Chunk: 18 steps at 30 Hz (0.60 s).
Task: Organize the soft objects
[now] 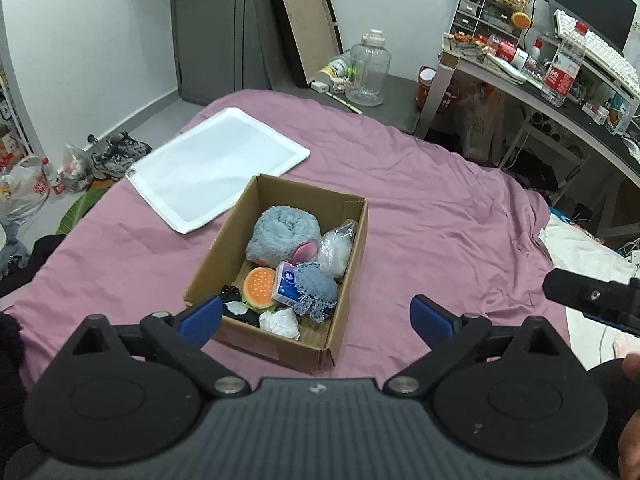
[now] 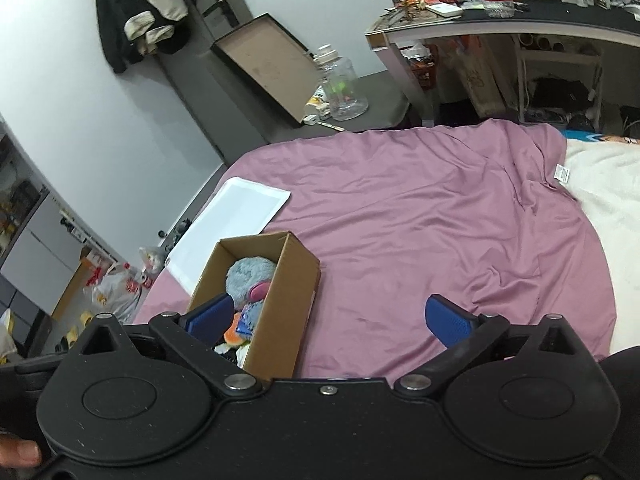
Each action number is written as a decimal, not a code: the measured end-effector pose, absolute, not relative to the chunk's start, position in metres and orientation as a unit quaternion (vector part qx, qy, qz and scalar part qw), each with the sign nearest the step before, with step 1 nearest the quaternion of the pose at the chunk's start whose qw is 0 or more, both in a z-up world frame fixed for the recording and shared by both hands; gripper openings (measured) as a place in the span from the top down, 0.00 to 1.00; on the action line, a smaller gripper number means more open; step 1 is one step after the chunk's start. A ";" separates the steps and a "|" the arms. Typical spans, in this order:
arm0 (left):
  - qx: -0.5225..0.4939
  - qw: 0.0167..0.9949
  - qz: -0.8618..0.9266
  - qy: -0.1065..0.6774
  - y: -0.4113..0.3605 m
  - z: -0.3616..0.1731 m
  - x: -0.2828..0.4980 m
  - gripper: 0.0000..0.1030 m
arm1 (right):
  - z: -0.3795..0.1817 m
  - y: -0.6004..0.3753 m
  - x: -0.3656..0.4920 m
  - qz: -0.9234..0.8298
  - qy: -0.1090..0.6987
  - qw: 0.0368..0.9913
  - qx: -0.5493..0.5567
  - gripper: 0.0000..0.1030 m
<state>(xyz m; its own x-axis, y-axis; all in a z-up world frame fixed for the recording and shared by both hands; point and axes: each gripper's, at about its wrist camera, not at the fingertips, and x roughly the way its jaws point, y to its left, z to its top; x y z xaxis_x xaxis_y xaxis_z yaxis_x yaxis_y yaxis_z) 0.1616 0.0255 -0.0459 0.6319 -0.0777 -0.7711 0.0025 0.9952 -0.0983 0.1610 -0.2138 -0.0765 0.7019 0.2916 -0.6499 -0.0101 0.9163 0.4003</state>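
An open cardboard box (image 1: 344, 300) (image 2: 296, 300) sits on the purple bedsheet (image 1: 440, 216). Inside lie a fluffy blue plush (image 1: 280, 232) (image 2: 248, 274), a burger-shaped toy (image 1: 260, 289), a tissue pack (image 1: 285, 283), a blue knitted piece (image 1: 318, 292), a clear bag with white stuffing (image 1: 336, 246) and crumpled white tissue (image 1: 280, 322). My left gripper (image 1: 316, 318) hangs open just above the box's near end, holding nothing. My right gripper (image 2: 330, 320) is open and empty to the right of the box; its left finger overlaps the box opening.
A flat white mesh pouch (image 1: 216, 164) (image 2: 228, 216) lies on the sheet beyond the box. A cluttered desk (image 1: 552, 80) stands at the right, a big clear jar (image 1: 368, 68) and a leaning tray on the floor. White bedding (image 2: 600, 216) borders the sheet's right side.
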 end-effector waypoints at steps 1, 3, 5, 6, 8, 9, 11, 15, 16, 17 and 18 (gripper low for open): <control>-0.044 0.903 -0.019 0.426 0.025 -0.043 0.157 0.01 | -0.075 -0.215 0.159 0.083 0.377 0.904 0.185 0.00; -0.045 0.904 -0.016 0.424 0.024 -0.037 0.150 0.01 | -0.071 -0.216 0.153 0.086 0.372 0.907 0.180 0.00; -0.047 0.905 -0.015 0.422 0.022 -0.032 0.142 0.01 | -0.068 -0.217 0.147 0.095 0.368 0.908 0.175 0.00; -0.046 0.906 -0.014 0.421 0.022 -0.029 0.138 0.01 | -0.066 -0.218 0.144 0.097 0.368 0.909 0.172 0.00; -0.043 0.907 -0.012 0.418 0.018 -0.025 0.129 0.01 | -0.061 -0.218 0.137 0.100 0.365 0.912 0.161 0.00; -0.042 0.907 -0.012 0.418 0.017 -0.023 0.126 0.01 | -0.059 -0.218 0.134 0.101 0.365 0.913 0.154 0.00; -0.043 0.908 -0.012 0.416 0.015 -0.019 0.118 0.01 | -0.054 -0.220 0.126 0.110 0.364 0.913 0.147 0.00; -0.045 0.911 -0.007 0.410 0.011 -0.011 0.103 0.01 | -0.043 -0.222 0.109 0.118 0.350 0.920 0.131 0.00; -0.046 0.912 -0.005 0.408 0.010 -0.009 0.098 0.01 | -0.042 -0.223 0.106 0.120 0.348 0.921 0.128 0.00; -0.047 0.912 -0.005 0.407 0.009 -0.007 0.094 0.01 | -0.040 -0.224 0.102 0.121 0.347 0.922 0.126 0.00; -0.048 0.913 -0.005 0.405 0.007 -0.005 0.090 0.01 | -0.039 -0.225 0.099 0.122 0.346 0.922 0.125 0.00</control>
